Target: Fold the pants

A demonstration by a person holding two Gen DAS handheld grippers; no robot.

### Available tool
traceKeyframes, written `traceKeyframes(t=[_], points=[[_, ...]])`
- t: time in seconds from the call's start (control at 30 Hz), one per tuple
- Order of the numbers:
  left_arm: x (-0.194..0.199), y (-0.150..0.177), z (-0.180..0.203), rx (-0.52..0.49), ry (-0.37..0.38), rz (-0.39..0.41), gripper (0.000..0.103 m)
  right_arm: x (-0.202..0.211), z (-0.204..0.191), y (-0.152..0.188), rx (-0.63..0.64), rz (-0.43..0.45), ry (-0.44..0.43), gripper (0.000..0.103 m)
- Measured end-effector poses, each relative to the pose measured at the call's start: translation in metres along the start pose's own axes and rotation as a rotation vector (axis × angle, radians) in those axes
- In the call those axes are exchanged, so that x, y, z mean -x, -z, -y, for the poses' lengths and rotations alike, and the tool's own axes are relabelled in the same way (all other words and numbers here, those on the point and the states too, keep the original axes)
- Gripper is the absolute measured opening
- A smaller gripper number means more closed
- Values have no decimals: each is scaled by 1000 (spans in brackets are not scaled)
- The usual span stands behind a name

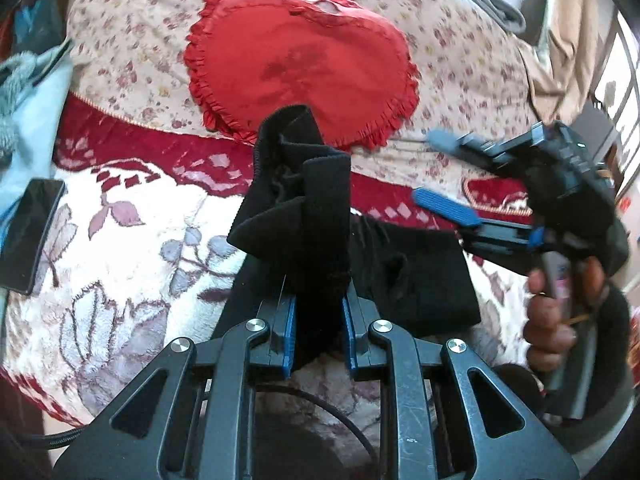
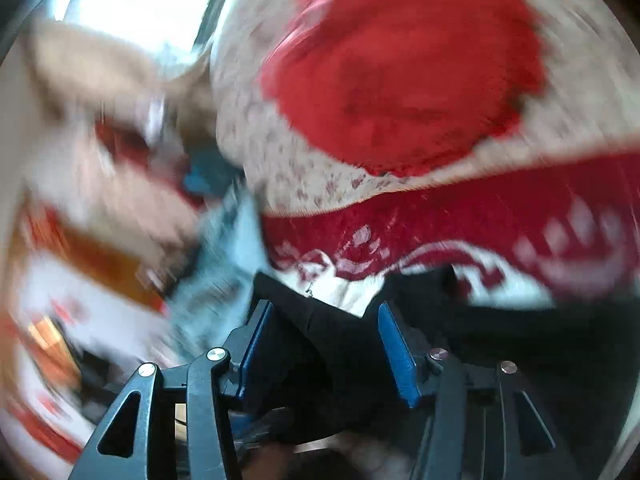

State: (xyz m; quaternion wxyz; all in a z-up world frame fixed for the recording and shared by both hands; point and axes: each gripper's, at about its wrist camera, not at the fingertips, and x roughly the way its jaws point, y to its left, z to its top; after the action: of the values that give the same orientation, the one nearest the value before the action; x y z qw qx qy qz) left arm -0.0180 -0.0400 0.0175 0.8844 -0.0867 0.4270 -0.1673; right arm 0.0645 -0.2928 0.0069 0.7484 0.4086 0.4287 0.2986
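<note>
Two grippers here: left gripper [image 1: 320, 320] clamped on bunched black pants [image 1: 304, 208], right gripper [image 1: 448, 176] jaws apart beside the red heart cushion [image 1: 300, 64]

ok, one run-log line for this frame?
task: fold pants | left gripper: shut on black pants, bunch lifted | right gripper: open, off fabric | surface: floral blanket | right wrist view blurred

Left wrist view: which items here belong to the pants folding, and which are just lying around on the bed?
Part of the job:
black pants
left gripper, shut on the pants' waistband
right gripper, open above the pants

Just lying about:
red heart-shaped cushion
black phone
floral bedspread
patterned blanket
</note>
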Motion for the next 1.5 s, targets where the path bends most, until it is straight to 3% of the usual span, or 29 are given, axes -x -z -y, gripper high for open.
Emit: traceKeyframes(t=[0.07,0.1,0.17,0.33,0.37,0.43,0.57,0.8,0.87,0.9,1.0,1.17,1.23,1.33,1.5], points=[[0,0,9,-35,-22,5,17,13,-3,7,-13,45,8,66],[1,3,15,-56,-31,10,17,11,-9,9,3,17,33,67],[2,9,32,-124,-61,22,17,2,-25,14,44,-47,48,67],[-4,26,65,-264,-48,18,19,8,-32,16,56,-31,62,67],[-6,29,70,-288,-33,7,21,12,-26,17,42,-20,67,69],[-6,33,76,-312,22,-22,39,20,-15,20,16,-4,87,72],[-5,35,69,-276,133,-76,45,34,11,30,-32,-7,128,73],[18,27,32,-207,116,-81,45,18,21,51,-7,-124,209,73],[28,25,25,-201,105,-71,48,10,32,60,-54,-156,209,73],[30,24,22,-198,99,-66,48,7,37,62,-80,-162,185,71],[38,23,15,-184,87,-42,48,2,39,71,-87,-176,132,45],[41,26,17,-198,90,-35,48,-8,24,80,-10,-223,144,38],[43,25,12,-177,85,-34,48,-6,17,80,57,-214,172,22],[45,16,-2,-114,111,-38,50,5,-3,69,178,-186,213,17],[50,1,-18,-38,84,-5,50,29,-52,43,460,-94,377,16]])
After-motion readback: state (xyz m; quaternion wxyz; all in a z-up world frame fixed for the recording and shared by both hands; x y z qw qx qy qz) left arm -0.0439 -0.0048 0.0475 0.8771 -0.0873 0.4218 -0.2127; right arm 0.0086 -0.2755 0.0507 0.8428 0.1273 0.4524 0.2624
